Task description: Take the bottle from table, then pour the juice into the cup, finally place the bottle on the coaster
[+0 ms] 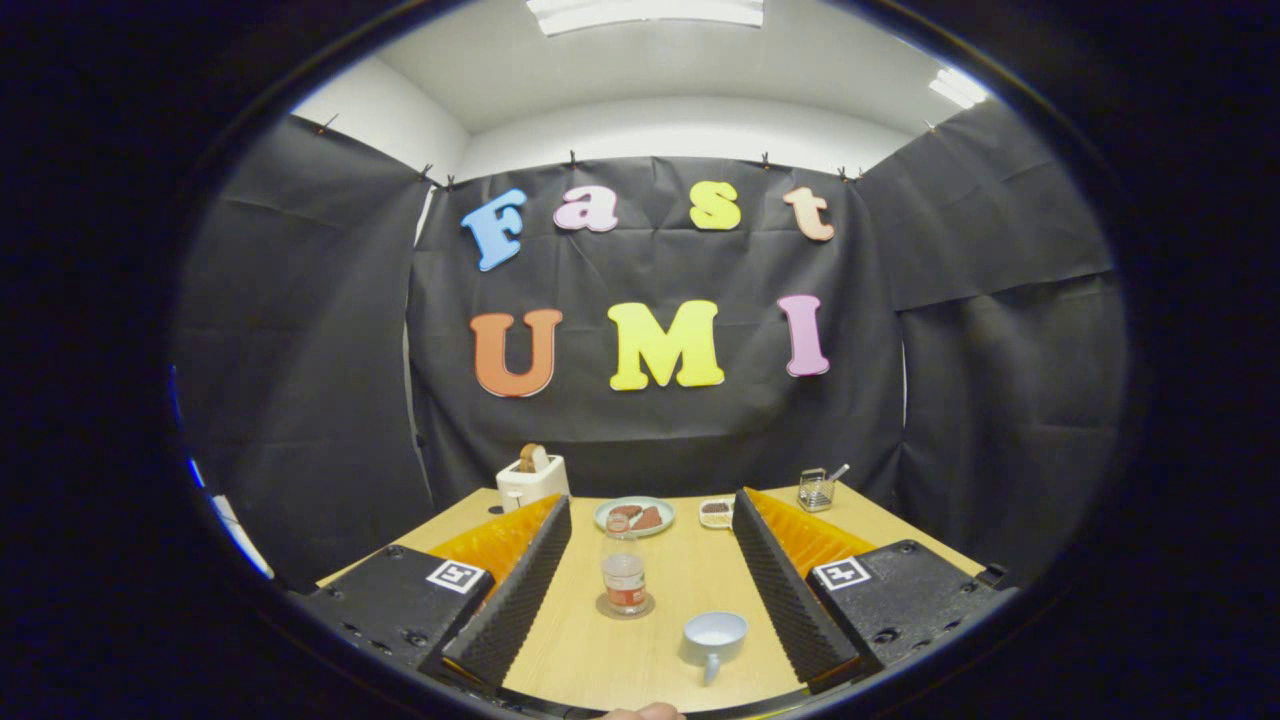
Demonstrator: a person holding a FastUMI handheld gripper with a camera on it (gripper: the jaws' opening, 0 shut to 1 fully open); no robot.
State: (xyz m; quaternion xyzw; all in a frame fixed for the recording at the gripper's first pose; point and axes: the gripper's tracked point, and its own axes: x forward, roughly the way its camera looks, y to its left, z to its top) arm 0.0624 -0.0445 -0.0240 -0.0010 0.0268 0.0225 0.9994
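The claw [650, 590] was spread wide and gripped nothing. Between its fingers, nearest, stood the cup [714, 637] on the surface [660, 580], handle toward the camera. Just beyond it the bottle [624, 572] stood upright on a coaster [626, 606], apparently centred for an easy grasp. Farther off sat a plate [634, 515] and toaster [532, 480].

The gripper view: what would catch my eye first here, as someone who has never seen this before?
Two ridged black fingers of the gripper spread wide open over a wooden table. Between them stands a small bottle on a round coaster, with a pale cup nearer. Beyond the fingertips sit a plate of food and a white toaster.
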